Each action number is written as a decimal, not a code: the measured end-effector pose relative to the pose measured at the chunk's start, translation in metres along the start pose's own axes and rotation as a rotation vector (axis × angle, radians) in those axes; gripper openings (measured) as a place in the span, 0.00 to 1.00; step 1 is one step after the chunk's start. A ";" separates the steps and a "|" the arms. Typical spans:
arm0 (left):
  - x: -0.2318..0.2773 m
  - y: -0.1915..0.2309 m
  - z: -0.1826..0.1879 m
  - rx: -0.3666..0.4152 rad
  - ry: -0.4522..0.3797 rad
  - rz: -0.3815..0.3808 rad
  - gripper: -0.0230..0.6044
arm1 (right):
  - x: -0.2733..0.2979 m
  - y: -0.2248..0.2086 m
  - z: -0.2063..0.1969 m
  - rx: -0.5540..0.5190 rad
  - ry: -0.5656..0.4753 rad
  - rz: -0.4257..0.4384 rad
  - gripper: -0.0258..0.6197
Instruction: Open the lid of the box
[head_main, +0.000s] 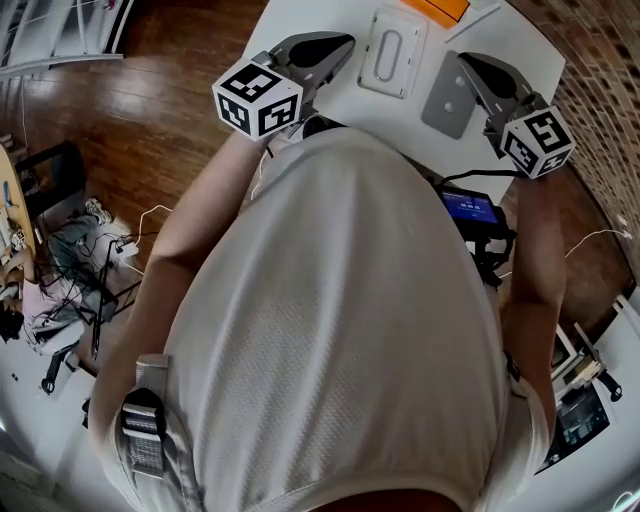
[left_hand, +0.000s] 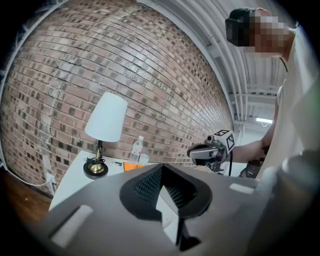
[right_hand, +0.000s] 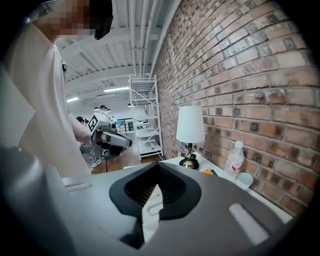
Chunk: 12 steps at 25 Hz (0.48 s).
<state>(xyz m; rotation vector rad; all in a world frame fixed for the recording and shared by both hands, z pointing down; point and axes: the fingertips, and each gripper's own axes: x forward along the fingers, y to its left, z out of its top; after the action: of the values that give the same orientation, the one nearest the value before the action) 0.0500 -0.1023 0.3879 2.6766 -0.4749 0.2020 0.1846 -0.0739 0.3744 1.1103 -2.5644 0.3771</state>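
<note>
A flat white box (head_main: 392, 52) with a slot-shaped recess in its lid lies on the white table (head_main: 320, 15), lid down. My left gripper (head_main: 345, 42) hovers just left of it, jaws together and empty. My right gripper (head_main: 462, 58) is just right of the box, shut on nothing. In the right gripper view the closed jaws of my right gripper (right_hand: 159, 166) point over the box lid (right_hand: 150, 207), seen through the slit below them. In the left gripper view my left gripper (left_hand: 161, 169) is shut too, with my right gripper (left_hand: 212, 150) beyond it.
A white-shaded lamp (left_hand: 105, 130) on a brass base, a water bottle (right_hand: 234, 159), a cup (right_hand: 245, 179) and an orange item (head_main: 440, 8) stand at the table's far side by the brick wall (left_hand: 150, 75). A metal rack (right_hand: 145, 115) stands further off. Cables (head_main: 90, 260) litter the wooden floor.
</note>
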 end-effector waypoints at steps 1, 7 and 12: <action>0.001 0.000 0.000 0.001 0.002 -0.002 0.04 | -0.001 -0.001 0.000 0.003 -0.003 -0.003 0.04; 0.001 0.000 -0.002 0.006 0.008 -0.008 0.04 | -0.001 0.002 -0.001 -0.005 -0.008 0.002 0.04; 0.000 0.000 0.000 0.010 0.011 -0.010 0.04 | 0.002 0.007 0.002 -0.013 -0.013 0.014 0.04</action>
<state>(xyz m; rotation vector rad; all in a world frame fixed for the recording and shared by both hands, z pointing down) 0.0500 -0.1023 0.3884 2.6853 -0.4583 0.2166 0.1777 -0.0716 0.3726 1.0940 -2.5832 0.3568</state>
